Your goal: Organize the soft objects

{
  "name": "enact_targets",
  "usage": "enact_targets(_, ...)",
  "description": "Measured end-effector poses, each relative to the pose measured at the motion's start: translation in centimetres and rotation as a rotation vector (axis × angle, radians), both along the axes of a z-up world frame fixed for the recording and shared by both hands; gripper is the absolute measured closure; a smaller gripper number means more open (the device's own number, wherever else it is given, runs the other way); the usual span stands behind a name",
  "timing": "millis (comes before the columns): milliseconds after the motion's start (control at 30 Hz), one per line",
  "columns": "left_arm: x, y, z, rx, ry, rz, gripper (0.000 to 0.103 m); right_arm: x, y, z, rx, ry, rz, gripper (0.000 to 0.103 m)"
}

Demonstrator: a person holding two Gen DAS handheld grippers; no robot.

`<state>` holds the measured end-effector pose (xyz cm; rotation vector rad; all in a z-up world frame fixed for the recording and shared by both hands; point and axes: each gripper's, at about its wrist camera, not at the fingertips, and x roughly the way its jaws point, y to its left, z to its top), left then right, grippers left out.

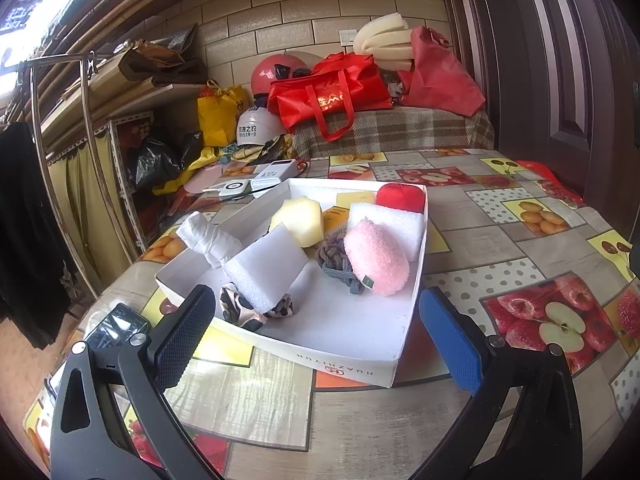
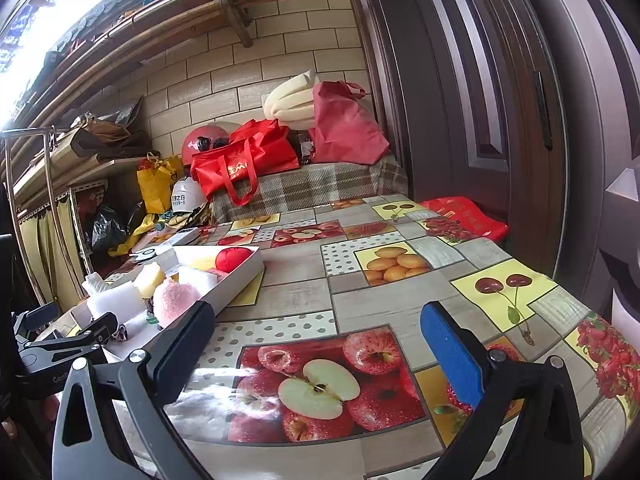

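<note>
Hovering left gripper [image 1: 316, 332] at box [image 1: 352, 354], both tongs apart, empty.
Soft items sit gathered inside; right gripper [image 2: 316, 348] idles over tablecloth [image 2: 400, 292] right of it.

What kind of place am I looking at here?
Probably a cluttered room in a home, used partly for storage: a fruit-print tablecloth, shopping bags and helmets piled by a tiled wall, and a clothes rack.

box [image 1: 404, 322] crowded | right tablecloth [image 2: 400, 292] bare | phone [image 1: 116, 326] left
</note>
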<state>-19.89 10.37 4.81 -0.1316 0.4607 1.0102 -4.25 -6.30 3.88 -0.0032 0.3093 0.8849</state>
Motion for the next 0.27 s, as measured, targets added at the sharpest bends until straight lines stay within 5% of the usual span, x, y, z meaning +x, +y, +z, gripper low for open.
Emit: enact_targets(267,-0.21,0.39,-0.18,-0.02,-0.011,-0.007,0.0,0.0,0.01,0.0,-0.002,0.001,-0.001,0.0)
